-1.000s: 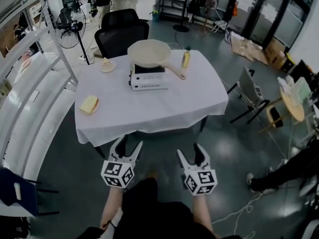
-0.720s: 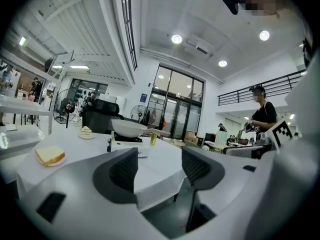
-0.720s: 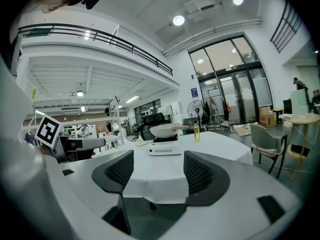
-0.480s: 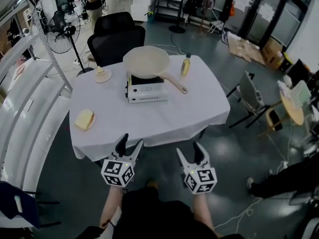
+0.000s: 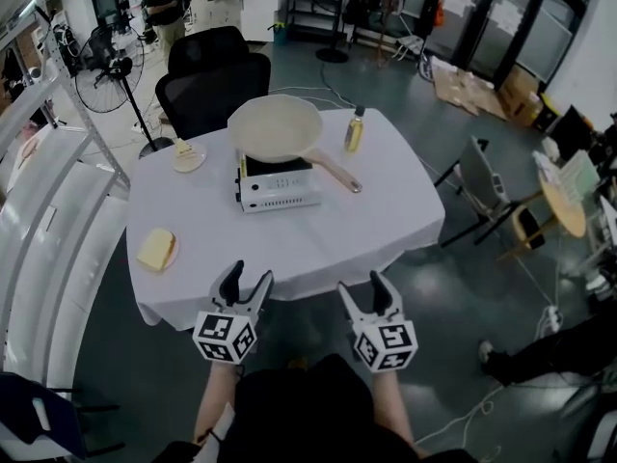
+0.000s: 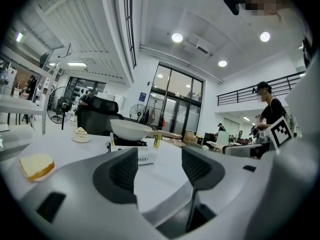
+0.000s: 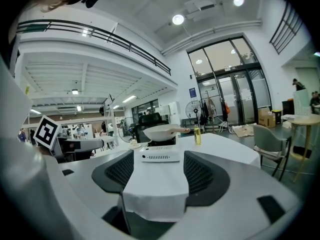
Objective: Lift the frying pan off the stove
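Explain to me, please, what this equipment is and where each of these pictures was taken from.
There is no robot here. A person holds a left gripper and a right gripper by hand, each carrying a cube with square markers. The head view comes from a camera on the person's head, looking down. Each gripper view looks along that gripper's own jaws toward the table. On the table, a frying pan sits on a small stove, with a bottle beside it. There is also bread on a plate and a small plate of food. Both pairs of jaws stand apart and hold nothing, well away from the pan.
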{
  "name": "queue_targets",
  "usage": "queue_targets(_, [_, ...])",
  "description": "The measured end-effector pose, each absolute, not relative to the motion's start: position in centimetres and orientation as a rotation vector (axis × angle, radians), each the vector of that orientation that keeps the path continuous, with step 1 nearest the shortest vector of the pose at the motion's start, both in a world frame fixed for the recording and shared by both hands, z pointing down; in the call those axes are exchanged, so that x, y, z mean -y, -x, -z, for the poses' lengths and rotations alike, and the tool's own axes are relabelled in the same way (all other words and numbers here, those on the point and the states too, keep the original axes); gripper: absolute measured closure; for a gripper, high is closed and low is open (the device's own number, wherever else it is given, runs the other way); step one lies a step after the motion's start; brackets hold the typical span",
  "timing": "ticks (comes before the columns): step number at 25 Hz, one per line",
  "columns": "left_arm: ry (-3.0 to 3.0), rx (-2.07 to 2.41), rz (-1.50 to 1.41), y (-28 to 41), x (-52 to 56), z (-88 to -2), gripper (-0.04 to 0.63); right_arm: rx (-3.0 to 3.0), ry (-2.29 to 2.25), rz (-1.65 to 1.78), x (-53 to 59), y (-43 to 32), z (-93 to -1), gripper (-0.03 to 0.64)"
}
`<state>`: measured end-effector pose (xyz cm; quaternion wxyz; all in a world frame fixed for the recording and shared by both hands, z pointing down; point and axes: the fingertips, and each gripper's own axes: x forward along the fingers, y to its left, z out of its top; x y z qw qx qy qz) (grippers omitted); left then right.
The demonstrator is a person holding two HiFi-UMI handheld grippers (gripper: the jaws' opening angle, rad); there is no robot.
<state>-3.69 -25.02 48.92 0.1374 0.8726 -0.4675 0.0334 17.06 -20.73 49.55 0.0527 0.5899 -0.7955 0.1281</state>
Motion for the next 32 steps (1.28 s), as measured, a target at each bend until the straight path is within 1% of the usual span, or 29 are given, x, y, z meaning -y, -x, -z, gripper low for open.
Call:
queue_targets(10, [-2.463,1.357,-0.123,5.4,24.3,-51.1,0.334,2.41,-1.761,-0.445,21.2,-15.5,-51.0,0.328])
queue_targets(19, [-2.443,1.373,-0.107,5.6,26.1,-51.4,0.334,2.417,-1.727,-0.462,23.4,-15.3,-51.5,0.33])
queue_targets(26, [-2.428,1.372,-0.112,4.4,28.9,-51.7,0.334,2.443,-1.71,-0.463,26.6,-16.1,-51.3,0.328])
queue_targets(32, [-2.441,1.355,-0.141,1.9,32.6,-51.9,0.334,2.438,-1.712,-0.453,30.7,-18.4,-51.3,0.328])
